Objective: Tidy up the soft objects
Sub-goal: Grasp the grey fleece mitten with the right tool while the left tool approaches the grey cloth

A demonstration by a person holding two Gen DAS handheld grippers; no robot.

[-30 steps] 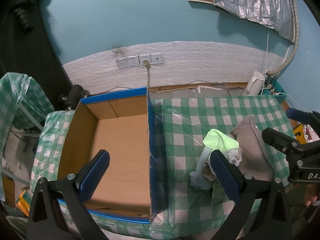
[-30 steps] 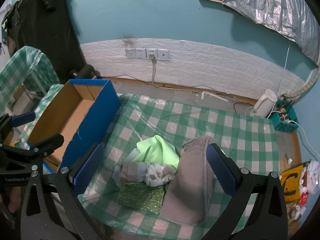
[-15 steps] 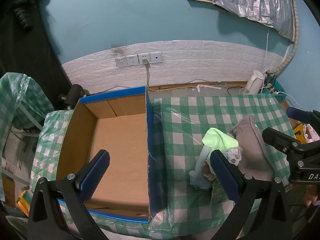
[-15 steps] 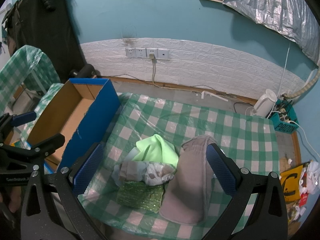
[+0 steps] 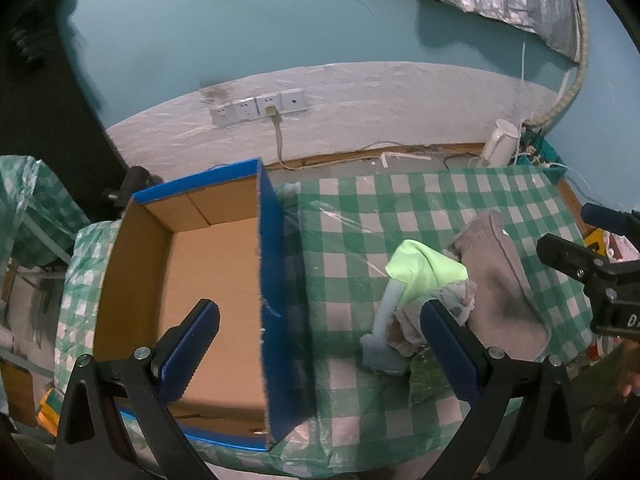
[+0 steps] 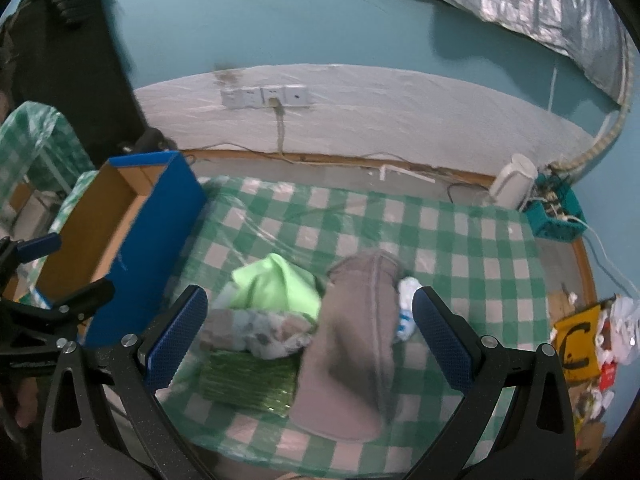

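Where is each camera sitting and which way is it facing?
Left wrist: on the open left gripper, looking down at the empty cardboard box; the right gripper shows at the right edge.
Right wrist: on the open right gripper, over the pile's grey cloth.
Shared: box, pile, checked tablecloth.

The right fingertip [image 5: 448, 344] of the left gripper [image 5: 320, 348] covers part of the patterned cloth [image 5: 456, 300] and the green sponge [image 5: 426, 380] beyond it. The whole right wrist view is motion-blurred, so the small white item [image 6: 408, 308] just inside the right gripper's [image 6: 308, 332] right finger stays unidentifiable.
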